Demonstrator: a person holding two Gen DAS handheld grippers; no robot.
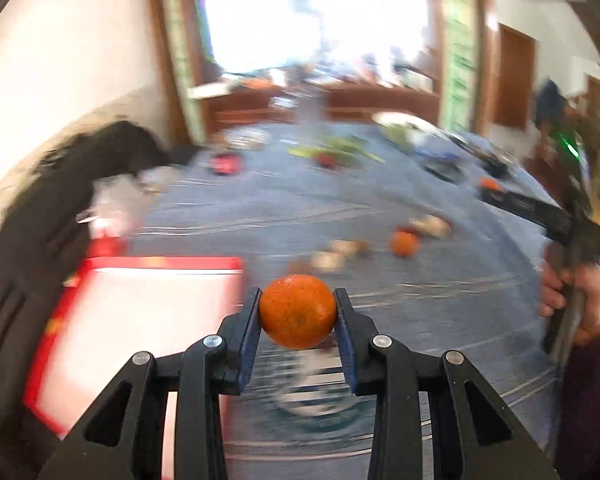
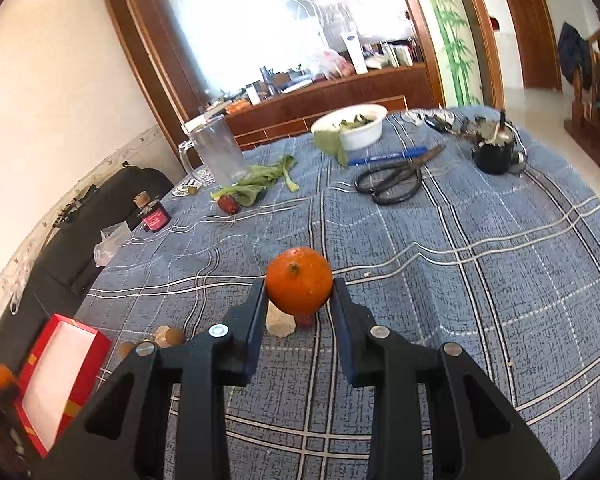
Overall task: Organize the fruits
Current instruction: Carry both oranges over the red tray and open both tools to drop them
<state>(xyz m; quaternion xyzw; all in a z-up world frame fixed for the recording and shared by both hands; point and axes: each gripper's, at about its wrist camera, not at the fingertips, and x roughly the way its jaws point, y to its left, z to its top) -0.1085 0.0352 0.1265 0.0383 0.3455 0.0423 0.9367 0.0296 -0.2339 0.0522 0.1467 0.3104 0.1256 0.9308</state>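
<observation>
Left hand-held gripper [image 1: 297, 312]: clamped on orange [image 1: 297, 311] above desk [image 1: 420, 320]. Right hand-held gripper [image 2: 299, 294]: clamped on second orange [image 2: 299, 280], red box [image 2: 58, 380] at left.

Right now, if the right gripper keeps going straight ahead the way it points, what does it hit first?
Nothing soon, probably. The right gripper, shut on an orange, points across bare tablecloth; farther along lie the scissors and white bowl. Depth is unclear.
</observation>
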